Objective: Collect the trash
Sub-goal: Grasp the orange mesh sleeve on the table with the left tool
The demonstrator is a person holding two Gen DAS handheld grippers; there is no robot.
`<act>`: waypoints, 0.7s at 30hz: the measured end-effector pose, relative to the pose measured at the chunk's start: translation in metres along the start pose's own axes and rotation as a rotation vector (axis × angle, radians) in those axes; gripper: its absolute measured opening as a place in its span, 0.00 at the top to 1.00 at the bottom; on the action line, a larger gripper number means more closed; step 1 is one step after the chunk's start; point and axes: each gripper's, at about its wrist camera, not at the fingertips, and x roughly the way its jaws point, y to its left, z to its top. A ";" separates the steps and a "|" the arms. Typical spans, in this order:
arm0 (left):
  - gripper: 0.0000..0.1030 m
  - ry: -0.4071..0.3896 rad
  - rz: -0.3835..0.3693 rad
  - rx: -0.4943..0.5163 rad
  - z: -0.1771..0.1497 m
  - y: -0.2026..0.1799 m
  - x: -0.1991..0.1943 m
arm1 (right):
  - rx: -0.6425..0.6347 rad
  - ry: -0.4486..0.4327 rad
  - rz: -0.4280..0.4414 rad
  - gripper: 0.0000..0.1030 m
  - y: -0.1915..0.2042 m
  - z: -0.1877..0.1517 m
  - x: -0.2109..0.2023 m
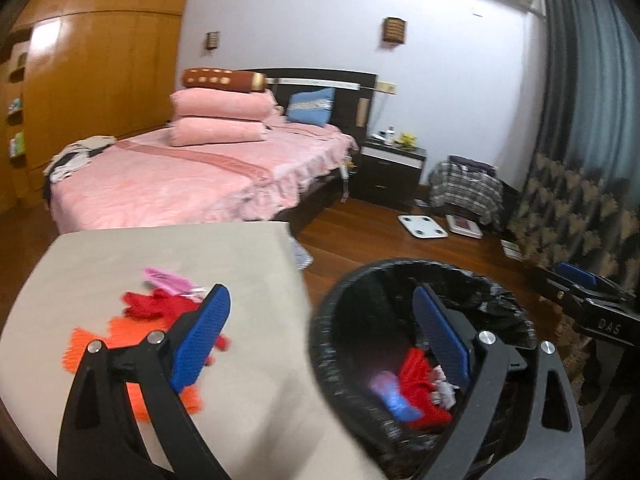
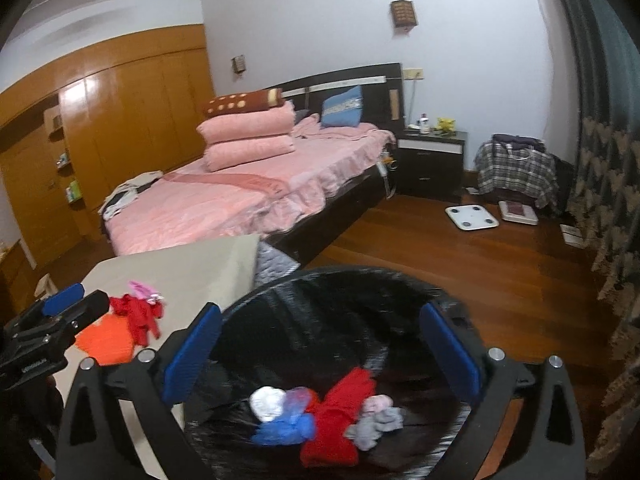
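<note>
A black bag-lined bin (image 1: pixel 400 276) stands on the floor to the right of a beige table (image 1: pixel 160 248). In the bin lie red (image 2: pixel 340 420), blue (image 2: pixel 284 428), white (image 2: pixel 266 400) and grey (image 2: pixel 376 424) scraps. On the table lie a red scrap (image 1: pixel 156 304), an orange piece (image 1: pixel 116 336) and a pink wrapper (image 1: pixel 168 280). My left gripper (image 1: pixel 320 296) is open and empty, straddling the table's edge and the bin. My right gripper (image 2: pixel 320 316) is open and empty over the bin's mouth (image 2: pixel 360 274).
A pink bed (image 1: pixel 180 184) fills the room behind the table. A dark nightstand (image 1: pixel 392 168), a white scale (image 1: pixel 422 226) on the wooden floor and a plaid-covered chair (image 1: pixel 466 188) stand beyond the bin. A patterned curtain (image 1: pixel 572 216) hangs on the right, a wooden wardrobe (image 1: pixel 104 80) on the left.
</note>
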 end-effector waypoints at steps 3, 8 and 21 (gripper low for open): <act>0.13 -0.009 0.049 -0.011 0.000 0.021 -0.010 | -0.024 0.004 0.033 0.05 0.022 0.002 0.005; 0.13 -0.020 0.121 -0.027 -0.003 0.053 -0.027 | -0.054 -0.001 0.084 0.05 0.056 0.004 0.012; 0.13 -0.014 0.289 -0.096 -0.008 0.137 -0.043 | -0.126 0.020 0.189 0.05 0.139 0.001 0.051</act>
